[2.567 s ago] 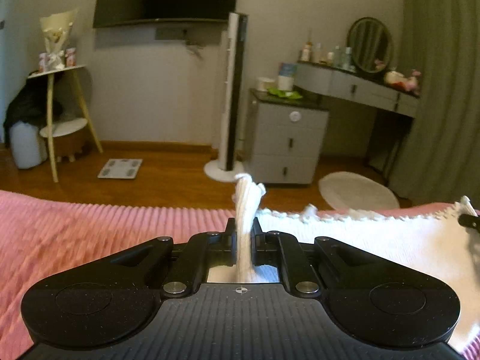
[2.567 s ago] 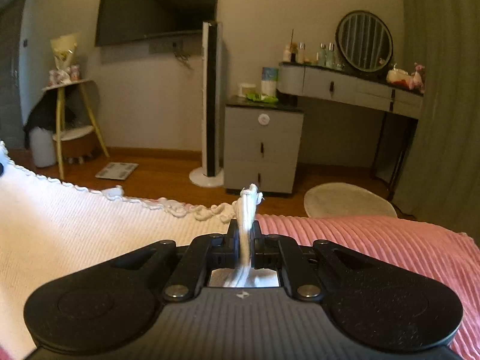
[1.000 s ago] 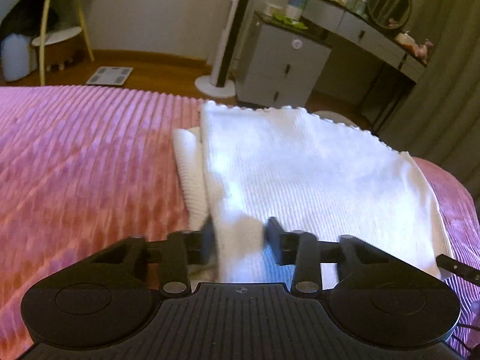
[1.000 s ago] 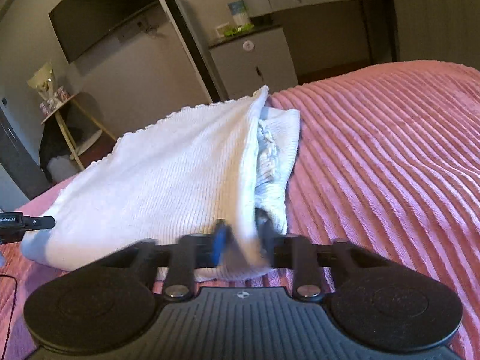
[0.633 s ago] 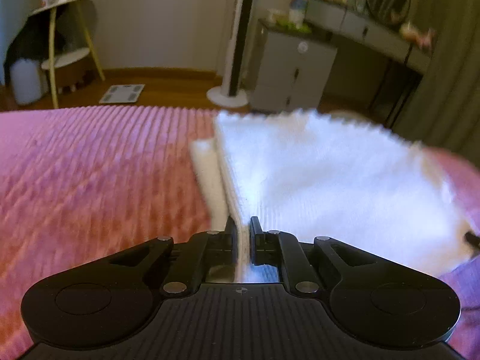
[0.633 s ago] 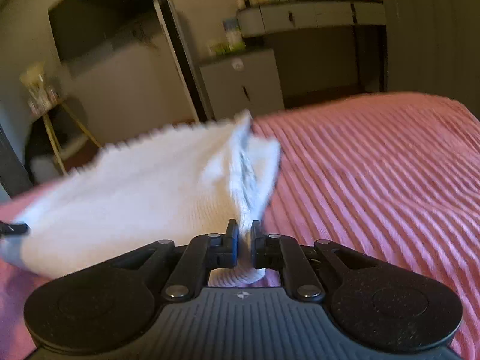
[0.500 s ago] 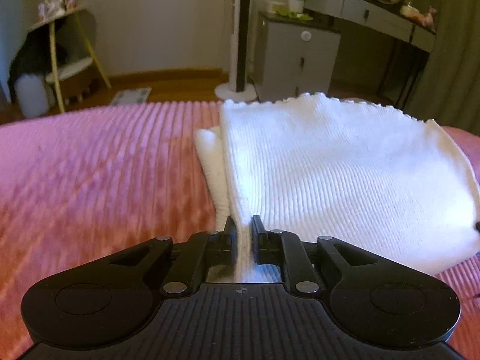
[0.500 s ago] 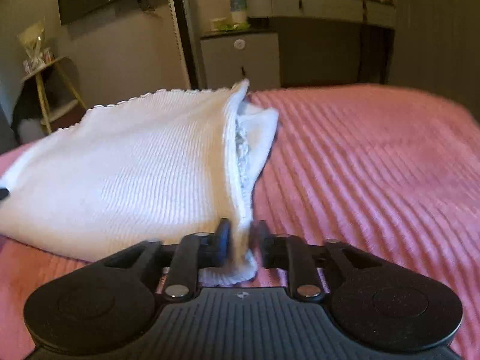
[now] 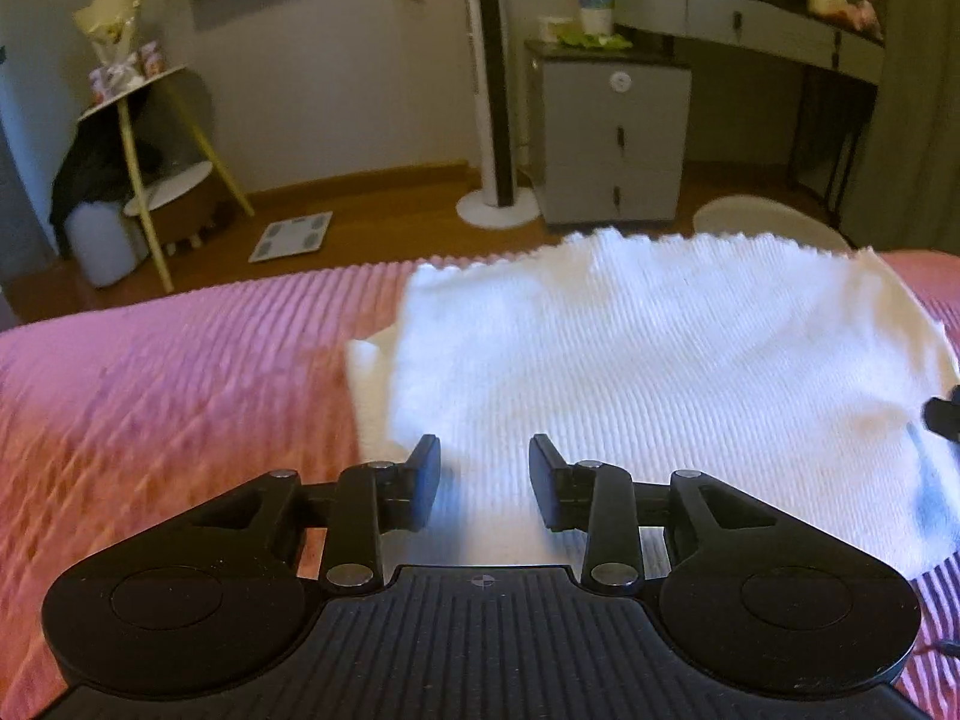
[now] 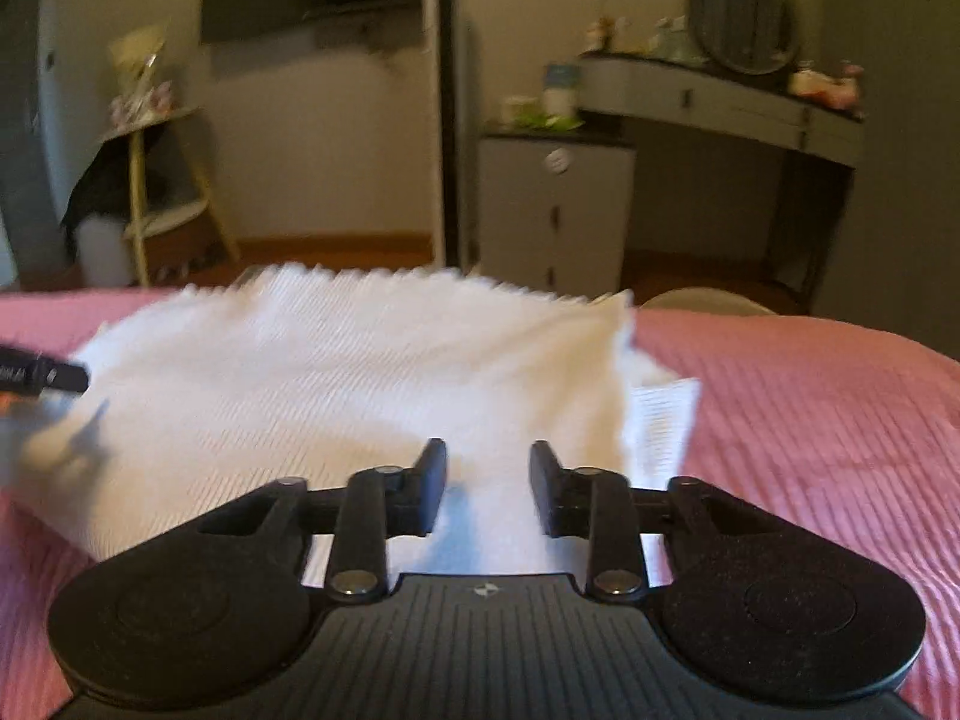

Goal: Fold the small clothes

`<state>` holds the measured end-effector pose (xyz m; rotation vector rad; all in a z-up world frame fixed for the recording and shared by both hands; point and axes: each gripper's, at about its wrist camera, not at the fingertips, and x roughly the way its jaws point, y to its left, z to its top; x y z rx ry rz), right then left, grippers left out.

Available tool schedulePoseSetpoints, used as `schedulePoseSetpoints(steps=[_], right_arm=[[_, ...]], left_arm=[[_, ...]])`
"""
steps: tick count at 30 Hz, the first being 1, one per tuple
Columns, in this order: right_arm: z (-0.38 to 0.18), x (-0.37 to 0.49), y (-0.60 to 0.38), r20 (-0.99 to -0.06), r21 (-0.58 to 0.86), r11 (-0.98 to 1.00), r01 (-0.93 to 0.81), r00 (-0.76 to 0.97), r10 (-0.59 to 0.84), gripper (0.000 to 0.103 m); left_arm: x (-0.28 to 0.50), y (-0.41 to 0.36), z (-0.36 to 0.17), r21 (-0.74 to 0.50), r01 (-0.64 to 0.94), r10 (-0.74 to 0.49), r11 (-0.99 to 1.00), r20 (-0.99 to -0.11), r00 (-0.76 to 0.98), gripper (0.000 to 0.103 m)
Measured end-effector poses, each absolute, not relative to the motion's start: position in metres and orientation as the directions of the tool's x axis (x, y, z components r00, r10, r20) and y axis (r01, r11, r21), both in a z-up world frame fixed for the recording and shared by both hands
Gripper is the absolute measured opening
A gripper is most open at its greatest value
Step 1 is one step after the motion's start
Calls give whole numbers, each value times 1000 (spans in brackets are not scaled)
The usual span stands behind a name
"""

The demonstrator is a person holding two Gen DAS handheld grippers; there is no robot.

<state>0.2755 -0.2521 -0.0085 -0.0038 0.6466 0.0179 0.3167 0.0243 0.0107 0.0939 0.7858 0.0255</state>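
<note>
1. The white knit garment (image 9: 648, 372) lies folded flat on the pink ribbed bedspread (image 9: 180, 372), a lower layer peeking out along its left edge in the left wrist view.
2. The left gripper (image 9: 484, 480) stands wide apart, empty, over the garment's near left corner.
3. The right gripper (image 10: 488, 486) is also spread wide and holds nothing, above the near right part of the garment (image 10: 336, 372).
4. Beyond the bed stand a grey drawer cabinet (image 9: 609, 138) and a tower fan (image 9: 495, 90).
</note>
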Motion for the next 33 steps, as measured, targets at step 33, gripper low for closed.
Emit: schedulePoseSetpoints(steps=[33], right_arm=[[-25,398,-307,-663,137,986,97,748,19,7]], left_arm=[[429,110,-20,-294,-126,-143,947,-741,656,9]])
